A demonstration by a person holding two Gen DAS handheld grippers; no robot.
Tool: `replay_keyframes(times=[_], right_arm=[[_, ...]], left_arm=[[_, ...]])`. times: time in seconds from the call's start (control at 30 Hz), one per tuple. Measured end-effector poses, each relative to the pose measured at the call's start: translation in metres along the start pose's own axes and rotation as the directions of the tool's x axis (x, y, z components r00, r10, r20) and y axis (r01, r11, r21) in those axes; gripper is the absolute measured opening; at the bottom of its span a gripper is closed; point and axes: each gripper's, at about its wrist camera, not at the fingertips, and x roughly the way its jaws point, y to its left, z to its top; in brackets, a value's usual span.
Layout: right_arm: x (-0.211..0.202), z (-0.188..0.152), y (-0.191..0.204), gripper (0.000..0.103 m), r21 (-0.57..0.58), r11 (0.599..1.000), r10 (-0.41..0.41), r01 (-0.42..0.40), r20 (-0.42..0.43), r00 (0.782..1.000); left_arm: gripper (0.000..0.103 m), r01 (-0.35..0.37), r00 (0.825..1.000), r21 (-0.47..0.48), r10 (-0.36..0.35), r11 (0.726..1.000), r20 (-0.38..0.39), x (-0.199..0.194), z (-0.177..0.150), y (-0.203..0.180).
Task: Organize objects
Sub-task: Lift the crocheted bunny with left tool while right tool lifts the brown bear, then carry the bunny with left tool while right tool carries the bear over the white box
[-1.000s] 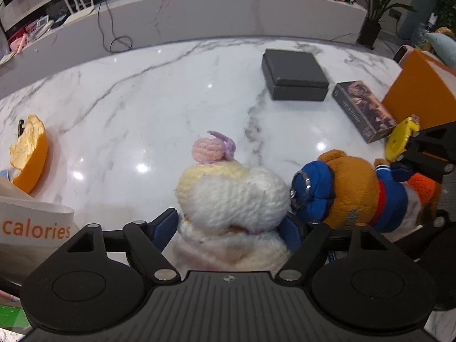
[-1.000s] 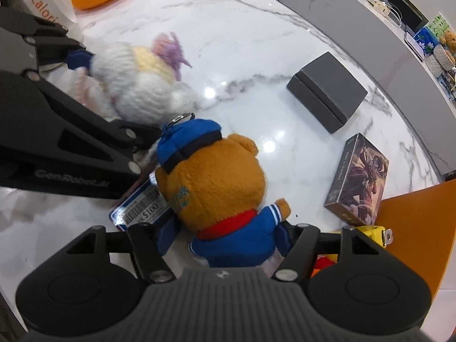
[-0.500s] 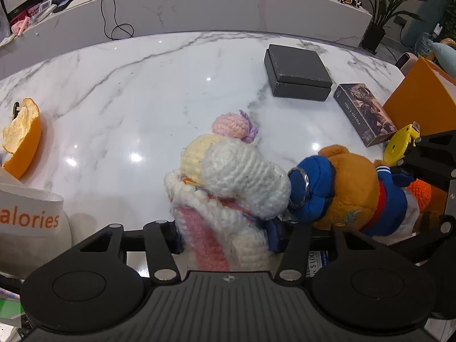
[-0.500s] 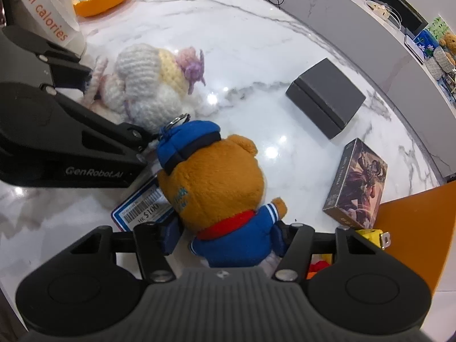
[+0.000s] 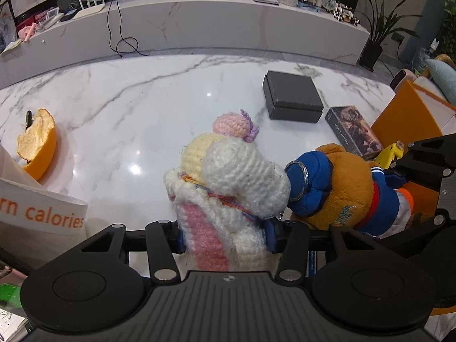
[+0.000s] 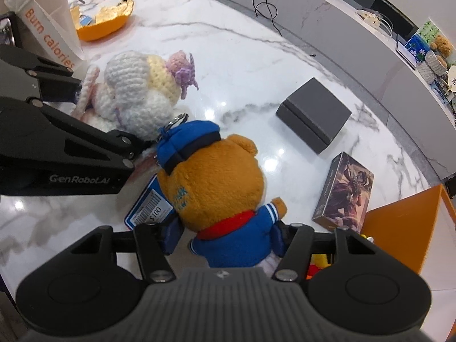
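Observation:
My left gripper (image 5: 225, 238) is shut on a white, cream and pink crocheted doll (image 5: 230, 176), held upright over the marble table (image 5: 136, 108). The doll also shows in the right wrist view (image 6: 139, 91). My right gripper (image 6: 225, 238) is shut on the blue-clothed body of a brown plush bear (image 6: 216, 188) with a blue cap. The bear shows in the left wrist view (image 5: 347, 191), its cap touching the doll. A blue price tag (image 6: 151, 208) hangs beside the bear.
A dark grey box (image 5: 292, 99) and a picture box (image 5: 352, 134) lie at the back right by an orange container (image 5: 410, 119). An orange peel (image 5: 38, 148) and a white "Burn calories" bag (image 5: 37, 216) are on the left. A yellow item (image 5: 389, 154) lies behind the bear.
My left gripper has lifted and tipped the crocheted doll upright, so its pink and white body now shows between the fingers. The right gripper has risen slightly, still holding the bear.

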Motion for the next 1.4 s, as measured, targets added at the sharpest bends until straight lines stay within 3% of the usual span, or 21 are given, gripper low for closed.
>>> replay_keyframes(times=[0.57,1.0,1.4], right_arm=[[-0.059,-0.003,-0.017,0.061,0.066,0.996,-0.062,0.052,0.156,0.986],[-0.127,-0.028,-0.046,0.061,0.167,0.982,-0.138,0.092,0.294,0.946],[-0.154,-0.054,-0.066,0.061,0.238,0.963,-0.206,0.13,0.335,0.919]], left_arm=[[0.056,0.015,0.987,0.01,-0.017,1.0,0.162,-0.054,0.022,-0.024],[0.056,0.089,0.952,0.028,-0.093,0.996,0.293,-0.097,0.036,-0.058],[0.056,0.162,0.924,0.061,-0.174,0.985,0.342,-0.104,0.039,-0.087]])
